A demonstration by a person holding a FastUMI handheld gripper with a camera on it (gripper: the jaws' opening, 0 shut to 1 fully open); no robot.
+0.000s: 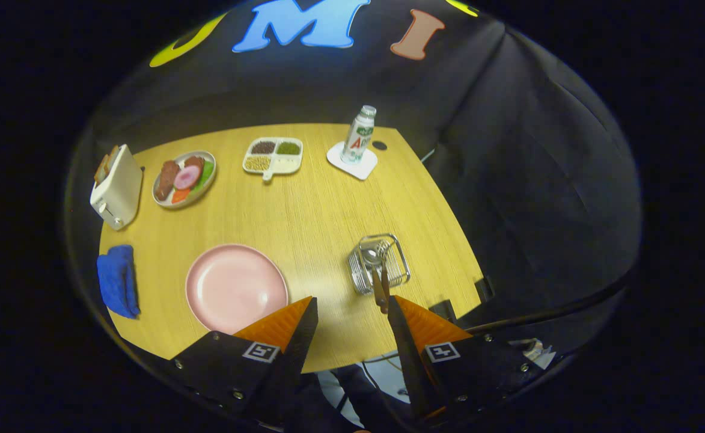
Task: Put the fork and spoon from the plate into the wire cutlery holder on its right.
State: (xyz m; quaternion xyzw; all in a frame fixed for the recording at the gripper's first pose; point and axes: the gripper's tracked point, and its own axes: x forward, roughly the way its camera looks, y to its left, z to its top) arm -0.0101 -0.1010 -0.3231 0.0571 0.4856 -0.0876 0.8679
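left of your fingers lies the round pink plate [236, 287], bare, on the wooden table [316, 204]. your gripper [350, 310] hangs above the table's near edge, jaws spread, pinching nothing. just ahead of the right finger stands the silver wire cutlery holder [380, 263], with the metal spoon [371, 257] and fork [381, 248] already inside, brown handles leaning toward you.

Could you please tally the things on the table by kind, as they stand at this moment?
Plates and trays: 3, namely the pink plate, food plate and divided tray
Cutlery in the wire holder: 2, fork and spoon
Toaster: 1
Bottle on coaster: 2
Blue cloth: 1
Total: 10
The gripper is open above the table's near edge.
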